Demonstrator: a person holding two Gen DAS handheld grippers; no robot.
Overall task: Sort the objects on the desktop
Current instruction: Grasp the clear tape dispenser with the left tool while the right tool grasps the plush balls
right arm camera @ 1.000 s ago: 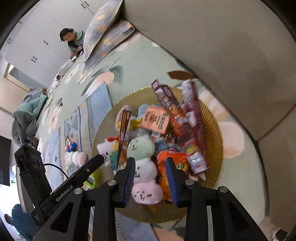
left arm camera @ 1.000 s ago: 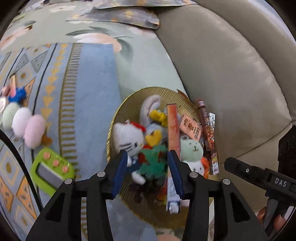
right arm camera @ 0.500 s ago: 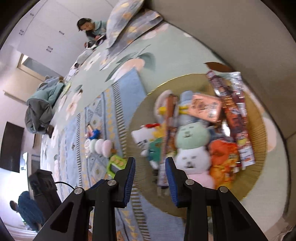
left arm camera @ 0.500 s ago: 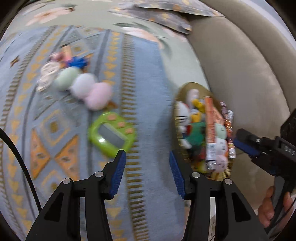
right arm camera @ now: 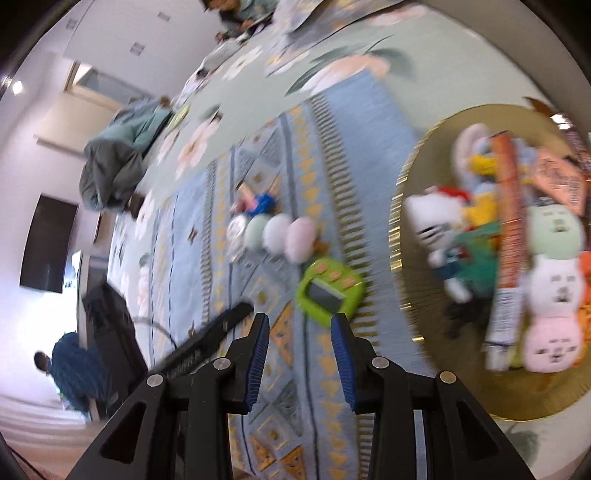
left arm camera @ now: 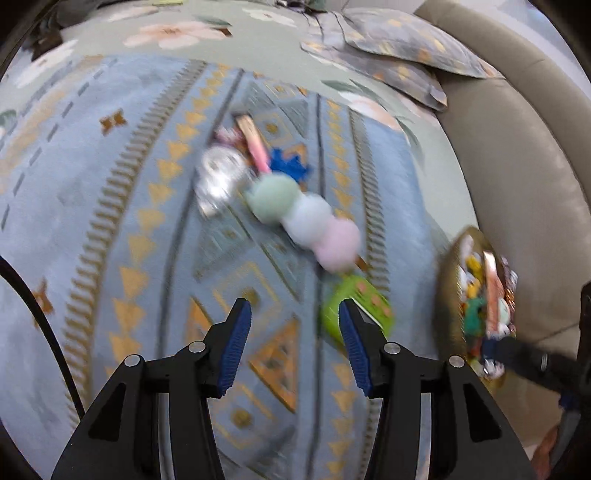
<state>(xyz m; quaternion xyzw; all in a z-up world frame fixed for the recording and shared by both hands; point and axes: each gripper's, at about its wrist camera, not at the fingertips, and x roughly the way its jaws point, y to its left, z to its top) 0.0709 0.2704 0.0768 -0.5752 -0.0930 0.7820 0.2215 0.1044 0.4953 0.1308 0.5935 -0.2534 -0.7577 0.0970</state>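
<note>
Left tool (left arm camera: 294,338): released, nothing between its blue pads; it hovers over the blue patterned rug (left arm camera: 155,258); its jaws have just been opening a little.
Right tool (right arm camera: 300,350): released and bare, jaws fairly narrow, pointing down at the rug just short of the green handheld game (right arm camera: 328,291).
Task's things, loose: the green handheld game lies flat on the rug, touching or just beside the right finger of the left tool in that view; beside it the three-ball plush skewer (left arm camera: 304,218), green, white and pink; past that a silver round item (left arm camera: 218,177), a pink stick (left arm camera: 255,146) and a blue scrap (left arm camera: 290,166), all blurred.
Task's things, gathered: the gold tray (right arm camera: 413,295) at the rug's edge, heaped with a white cat plush (right arm camera: 432,221), an orange snack stick (right arm camera: 511,236) and a stacked-faces plush (right arm camera: 554,288).
Risk, convergence: both tools aim at the game; likely to clash or knock it aside.
Risk, grip: the narrow right jaws may ride over the game's wide body; a flat casing could skid on the pile.
Risk, overflow: the heaped tray may shed pieces when another is added.
Risk, blur: fast motion invites a misjudged descent.
Surface: no counter; a soft rug over a pale green floral mat (left arm camera: 177,31), bordered by a beige sofa (left arm camera: 517,192).
Room: white walls, a dark screen (right arm camera: 48,243), a bundled grey-green cloth (right arm camera: 118,158); two other people sit far off.
</note>
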